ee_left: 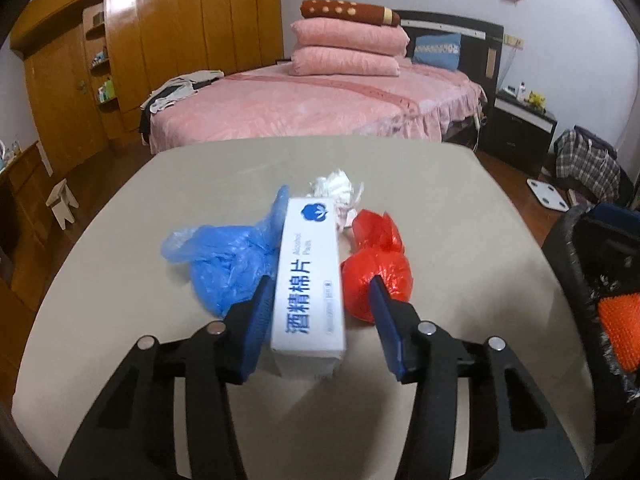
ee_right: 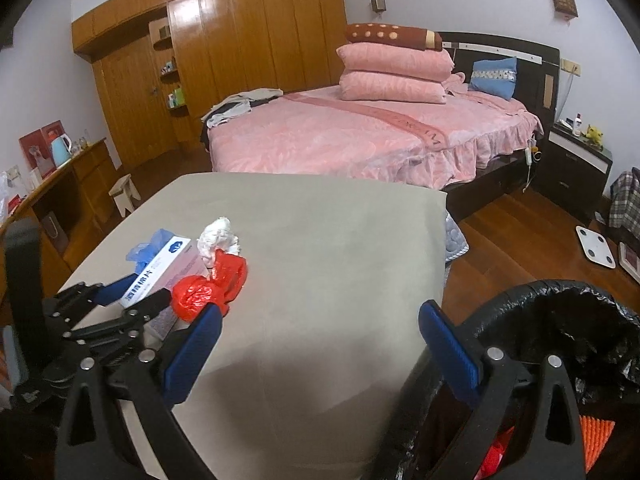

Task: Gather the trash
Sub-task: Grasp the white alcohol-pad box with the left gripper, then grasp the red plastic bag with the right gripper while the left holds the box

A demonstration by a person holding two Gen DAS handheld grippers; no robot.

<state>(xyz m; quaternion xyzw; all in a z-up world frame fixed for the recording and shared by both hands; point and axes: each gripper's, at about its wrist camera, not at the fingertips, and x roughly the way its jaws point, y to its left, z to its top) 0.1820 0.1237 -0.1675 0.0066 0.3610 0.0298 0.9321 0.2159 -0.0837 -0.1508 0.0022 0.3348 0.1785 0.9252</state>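
The left gripper (ee_left: 320,312) stood open, its jaws either side of a white box (ee_left: 310,276) lying on the grey table (ee_left: 460,240), not clamped. A blue bag (ee_left: 224,256) lay just left of the box, a red bag (ee_left: 378,272) just right, crumpled tissue (ee_left: 338,188) behind. The right gripper (ee_right: 320,344) hung open and empty beside the black-lined bin (ee_right: 560,320).

The white box (ee_left: 310,276) hides part of the crumpled tissue (ee_left: 338,192) and the blue bag (ee_left: 224,256). The bin (ee_right: 560,320) runs off the picture's edge, its contents mostly out of sight. The box's small print is blurred.
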